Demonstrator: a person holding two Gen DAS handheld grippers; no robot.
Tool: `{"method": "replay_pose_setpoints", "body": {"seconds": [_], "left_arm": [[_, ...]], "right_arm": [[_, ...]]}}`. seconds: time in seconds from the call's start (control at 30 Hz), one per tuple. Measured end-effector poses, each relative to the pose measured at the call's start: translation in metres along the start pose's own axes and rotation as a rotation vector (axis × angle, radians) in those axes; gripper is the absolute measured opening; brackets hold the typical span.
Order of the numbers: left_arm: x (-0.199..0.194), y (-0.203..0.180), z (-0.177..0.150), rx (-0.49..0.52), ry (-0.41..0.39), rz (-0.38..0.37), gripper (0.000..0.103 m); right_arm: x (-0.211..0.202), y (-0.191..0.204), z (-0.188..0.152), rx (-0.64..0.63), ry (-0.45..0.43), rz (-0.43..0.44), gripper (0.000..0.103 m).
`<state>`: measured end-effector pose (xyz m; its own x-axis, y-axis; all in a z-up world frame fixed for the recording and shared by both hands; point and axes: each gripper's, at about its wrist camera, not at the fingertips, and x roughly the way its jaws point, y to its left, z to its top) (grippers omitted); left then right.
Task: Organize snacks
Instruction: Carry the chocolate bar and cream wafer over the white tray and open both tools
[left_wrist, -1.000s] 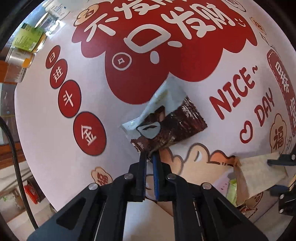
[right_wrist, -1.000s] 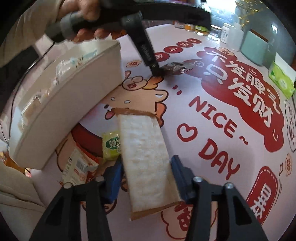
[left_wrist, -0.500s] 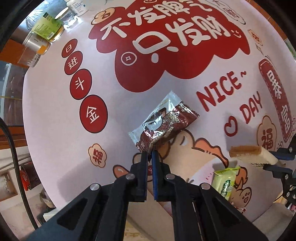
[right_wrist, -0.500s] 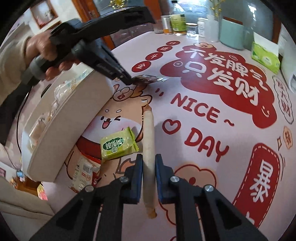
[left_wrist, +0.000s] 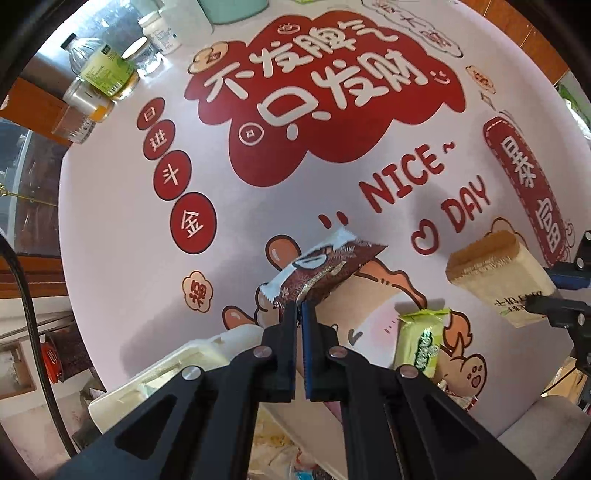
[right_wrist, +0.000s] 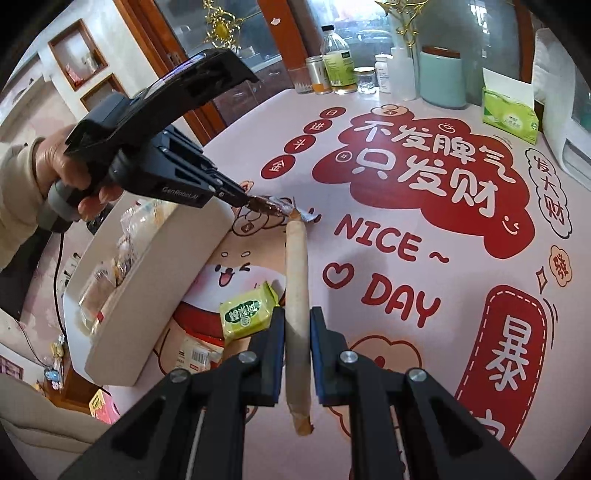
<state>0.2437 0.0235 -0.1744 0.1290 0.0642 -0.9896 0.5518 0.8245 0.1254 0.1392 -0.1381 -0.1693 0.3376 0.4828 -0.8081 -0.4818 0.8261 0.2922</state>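
Currently my left gripper (left_wrist: 299, 308) pinches a brown snack packet (left_wrist: 321, 271) beside the white bin (right_wrist: 147, 280), which holds wrapped snacks; my right gripper (right_wrist: 297, 325) clamps a beige packet (right_wrist: 297, 295).

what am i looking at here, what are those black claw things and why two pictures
They are two hand-held grippers, each with a fisheye camera looking along its fingers; a person works them. One picture comes from the left gripper, the other from the right gripper. The left is shut on a brown-and-silver foil snack packet. The right is shut on a long beige paper-wrapped snack, seen edge-on. On the pink printed tablecloth lie a small green snack packet and, beside it, a cream oval storage bin with packets inside. Jars and bottles stand at the far edge.
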Motion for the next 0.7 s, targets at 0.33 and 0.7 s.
{"method": "replay_pose_setpoints", "body": {"seconds": [0.33, 0.7], "left_arm": [[-0.054, -0.007, -0.025, 0.001, -0.070, 0.034, 0.000], [-0.089, -0.027, -0.050, 0.045, -0.112, 0.031, 0.007]], "right_arm": [[-0.018, 0.009, 0.010, -0.014, -0.049, 0.025, 0.013], [-0.030, 0.031, 0.017, -0.074, -0.078, 0.047, 0.013]]}}
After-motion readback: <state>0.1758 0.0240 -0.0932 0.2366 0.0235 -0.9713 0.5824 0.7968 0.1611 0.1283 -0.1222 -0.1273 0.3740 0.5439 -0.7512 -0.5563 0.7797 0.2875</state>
